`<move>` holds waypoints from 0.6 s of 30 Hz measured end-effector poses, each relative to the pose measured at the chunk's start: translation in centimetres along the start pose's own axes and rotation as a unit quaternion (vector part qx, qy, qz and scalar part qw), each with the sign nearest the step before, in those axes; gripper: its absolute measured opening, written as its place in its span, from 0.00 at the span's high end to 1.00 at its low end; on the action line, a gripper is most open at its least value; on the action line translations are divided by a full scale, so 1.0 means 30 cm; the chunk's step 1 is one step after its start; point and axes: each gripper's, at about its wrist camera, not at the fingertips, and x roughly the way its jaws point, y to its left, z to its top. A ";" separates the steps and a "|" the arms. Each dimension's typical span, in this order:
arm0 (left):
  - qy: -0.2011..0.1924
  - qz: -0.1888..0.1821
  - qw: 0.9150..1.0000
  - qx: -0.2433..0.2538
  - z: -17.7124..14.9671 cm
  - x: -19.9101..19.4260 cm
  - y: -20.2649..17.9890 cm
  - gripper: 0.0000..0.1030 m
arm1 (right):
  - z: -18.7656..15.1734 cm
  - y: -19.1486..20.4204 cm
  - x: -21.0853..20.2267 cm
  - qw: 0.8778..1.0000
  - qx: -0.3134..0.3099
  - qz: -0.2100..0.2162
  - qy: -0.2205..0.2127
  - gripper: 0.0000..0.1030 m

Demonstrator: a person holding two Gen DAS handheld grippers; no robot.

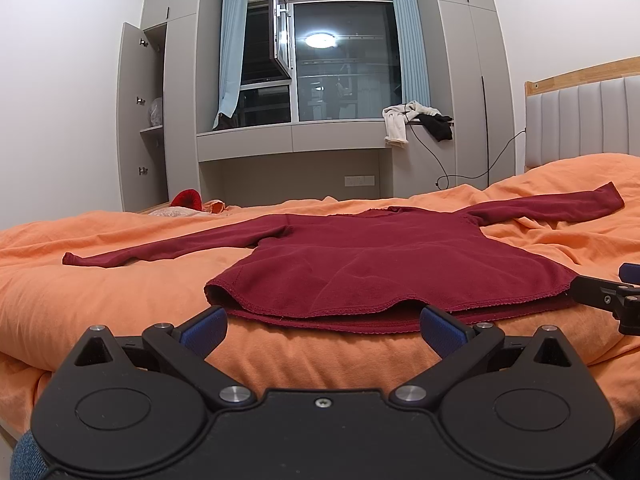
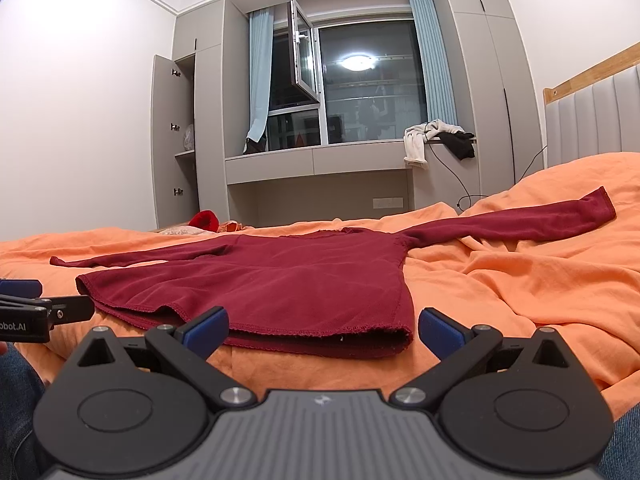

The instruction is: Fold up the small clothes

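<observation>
Sweater (image 1: pixel 384 264) flat on bedspread (image 1: pixel 120 280); left gripper (image 1: pixel 324 326), right gripper (image 2: pixel 323 326) agape, empty; "obot.AI" legible

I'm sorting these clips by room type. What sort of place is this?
Most likely a home bedroom. A dark red top lies spread on a bed with an orange cover and a padded headboard, and built-in wardrobes flank a curtained window.

Bare orange bedding (image 1: pixel 120 280) flanks the spread red sweater (image 1: pixel 380 264); nothing blocks its near hem.
</observation>
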 end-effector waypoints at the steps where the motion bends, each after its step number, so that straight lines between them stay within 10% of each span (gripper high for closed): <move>1: 0.000 0.000 1.000 0.000 0.000 0.000 0.000 0.01 | 0.000 0.000 0.000 1.000 0.000 0.000 0.000 0.00; 18: 0.000 0.000 1.000 -0.001 0.000 0.000 0.000 0.01 | -0.003 -0.003 0.001 1.000 0.001 0.000 0.000 0.00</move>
